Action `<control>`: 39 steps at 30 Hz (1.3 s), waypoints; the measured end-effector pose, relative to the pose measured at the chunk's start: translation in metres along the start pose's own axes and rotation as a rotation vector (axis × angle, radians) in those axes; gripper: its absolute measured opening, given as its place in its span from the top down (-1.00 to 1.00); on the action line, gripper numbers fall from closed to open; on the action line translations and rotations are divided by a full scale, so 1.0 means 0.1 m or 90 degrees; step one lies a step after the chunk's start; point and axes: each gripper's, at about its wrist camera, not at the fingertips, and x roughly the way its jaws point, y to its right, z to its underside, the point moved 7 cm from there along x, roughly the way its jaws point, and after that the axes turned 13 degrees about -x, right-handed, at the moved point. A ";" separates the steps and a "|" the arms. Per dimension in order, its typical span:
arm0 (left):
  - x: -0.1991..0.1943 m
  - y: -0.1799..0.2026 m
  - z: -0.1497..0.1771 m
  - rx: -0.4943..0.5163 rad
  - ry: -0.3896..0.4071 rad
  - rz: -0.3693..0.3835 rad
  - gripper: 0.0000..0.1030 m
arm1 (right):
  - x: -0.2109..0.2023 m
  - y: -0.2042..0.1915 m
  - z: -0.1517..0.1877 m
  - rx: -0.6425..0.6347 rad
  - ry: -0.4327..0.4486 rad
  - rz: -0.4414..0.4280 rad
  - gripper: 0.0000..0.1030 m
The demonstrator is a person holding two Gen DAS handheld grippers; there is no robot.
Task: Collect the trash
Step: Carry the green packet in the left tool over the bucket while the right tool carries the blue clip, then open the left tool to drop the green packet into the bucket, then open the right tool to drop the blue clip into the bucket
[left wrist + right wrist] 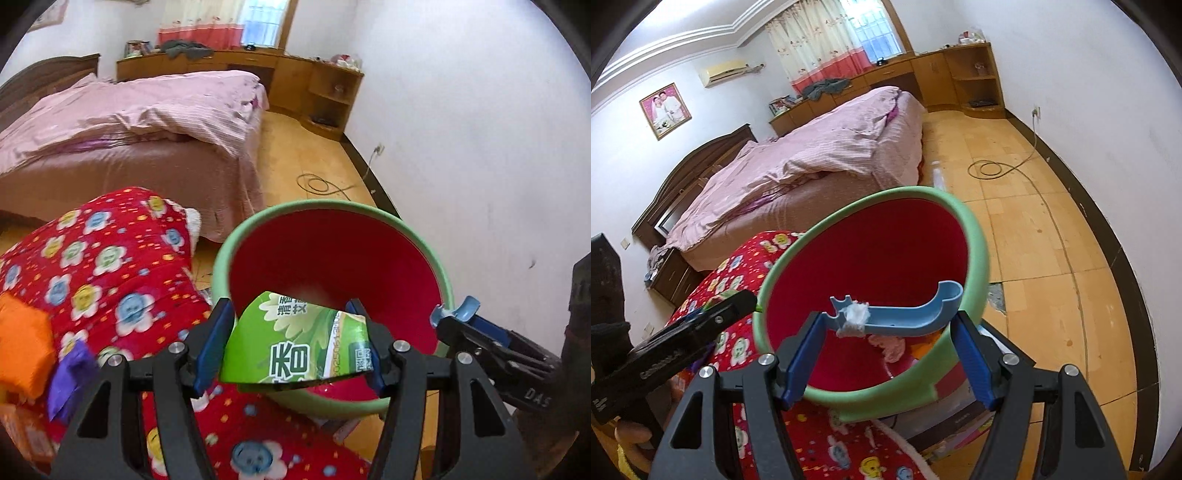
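Bedroom floor behind; left tool (295, 343) clamps green Chinese-lettered wrapper (299, 339), right tool (886, 343) clamps blue plastic piece (905, 314).

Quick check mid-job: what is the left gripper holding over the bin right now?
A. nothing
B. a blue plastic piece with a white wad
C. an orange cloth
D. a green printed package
D: in the left wrist view the left gripper has a green printed package clamped between its blue pads above the red bin with the green rim.

Glossy printed green wrapper (295, 339); smooth blue plastic piece (908, 314) bearing a fluffy white tuft; glossy red bin (871, 258) with matt green rim; patterned red cloth quilt (110, 266).
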 end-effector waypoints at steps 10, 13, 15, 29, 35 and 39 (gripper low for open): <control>0.23 0.00 0.03 -0.017 -0.023 -0.001 -0.31 | 0.08 0.16 -0.03 0.008 -0.003 0.010 -0.40; 0.23 -0.04 0.02 -0.029 -0.023 -0.001 -0.31 | 0.09 0.16 -0.04 0.007 -0.003 0.009 -0.40; 0.20 -0.06 0.02 -0.037 -0.022 -0.001 -0.31 | 0.10 0.16 -0.04 0.005 -0.003 0.007 -0.40; -0.16 -0.29 0.06 -0.081 -0.006 -0.025 -0.31 | 0.13 -0.04 -0.09 -0.016 -0.002 0.007 -0.52; -0.42 -0.34 0.05 -0.096 0.007 -0.026 -0.31 | -0.05 -0.17 -0.10 -0.029 0.013 0.001 -0.52; -0.62 -0.39 0.07 -0.102 0.020 -0.031 -0.31 | -0.19 -0.27 -0.09 -0.037 0.024 -0.008 -0.52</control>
